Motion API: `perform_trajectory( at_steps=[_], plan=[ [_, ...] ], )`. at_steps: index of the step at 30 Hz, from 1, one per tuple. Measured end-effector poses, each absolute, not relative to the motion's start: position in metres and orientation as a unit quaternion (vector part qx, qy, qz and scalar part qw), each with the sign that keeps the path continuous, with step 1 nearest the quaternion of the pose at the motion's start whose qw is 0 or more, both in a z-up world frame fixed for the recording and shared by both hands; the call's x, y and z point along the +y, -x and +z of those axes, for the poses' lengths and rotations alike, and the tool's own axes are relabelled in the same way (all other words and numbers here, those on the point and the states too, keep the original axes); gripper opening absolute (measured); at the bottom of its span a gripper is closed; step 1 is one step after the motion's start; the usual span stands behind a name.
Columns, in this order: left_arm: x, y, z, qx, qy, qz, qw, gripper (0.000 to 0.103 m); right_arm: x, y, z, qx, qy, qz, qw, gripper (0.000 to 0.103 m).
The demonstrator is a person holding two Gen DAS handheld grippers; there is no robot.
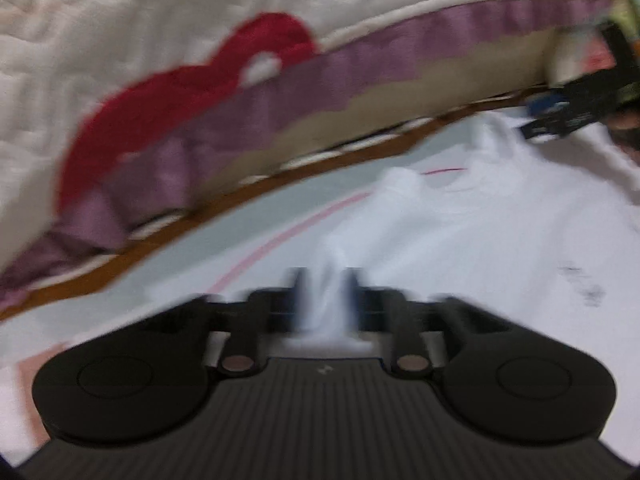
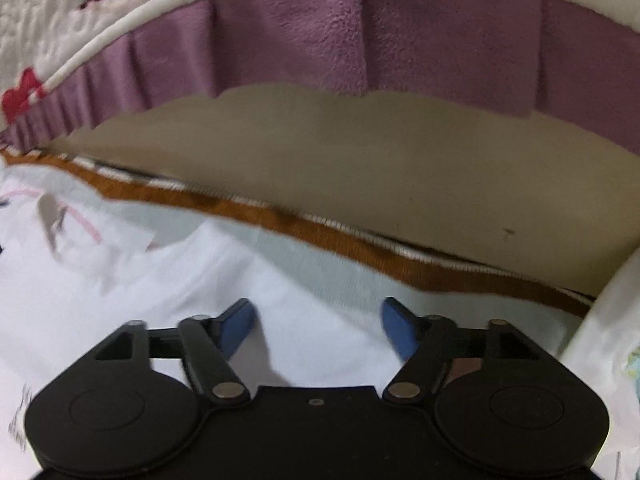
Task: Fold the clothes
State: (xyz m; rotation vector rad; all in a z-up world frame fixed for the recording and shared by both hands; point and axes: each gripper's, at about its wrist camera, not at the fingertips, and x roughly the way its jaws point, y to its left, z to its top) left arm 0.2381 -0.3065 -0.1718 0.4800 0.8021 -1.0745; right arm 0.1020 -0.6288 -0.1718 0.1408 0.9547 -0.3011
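Observation:
A white garment with a thin pink line and a small dark print lies spread on a pale surface. My left gripper is shut on a pinched fold of the white garment, which rises between its fingers; the view is blurred by motion. My right gripper is open, its blue pads apart just above the white garment, holding nothing. The right gripper also shows in the left wrist view at the far right edge of the garment.
A cream quilt with a red shape and a purple pleated skirt hangs along the far side, over a tan panel. An orange-brown border edges the pale surface. A white object is at the right.

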Motion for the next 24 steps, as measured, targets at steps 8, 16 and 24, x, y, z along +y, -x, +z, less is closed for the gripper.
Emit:
perform_trajectory(
  at_steps=[8, 16, 24],
  plan=[
    [-0.304, -0.215, -0.154, 0.289, -0.232, -0.462, 0.806, 0.002, -0.598, -0.115, -0.165, 0.433, -0.042, -0.127, 0.891, 0.006],
    [-0.309, -0.228, -0.174, 0.301, -0.227, -0.405, 0.833, 0.003, -0.577, -0.12, -0.168, 0.405, 0.059, -0.216, 0.887, 0.003],
    [-0.246, -0.188, -0.132, 0.367, -0.099, -0.373, 0.846, 0.05, -0.585, -0.017, -0.127, 0.275, -0.138, -0.335, 0.89, 0.051]
  ],
)
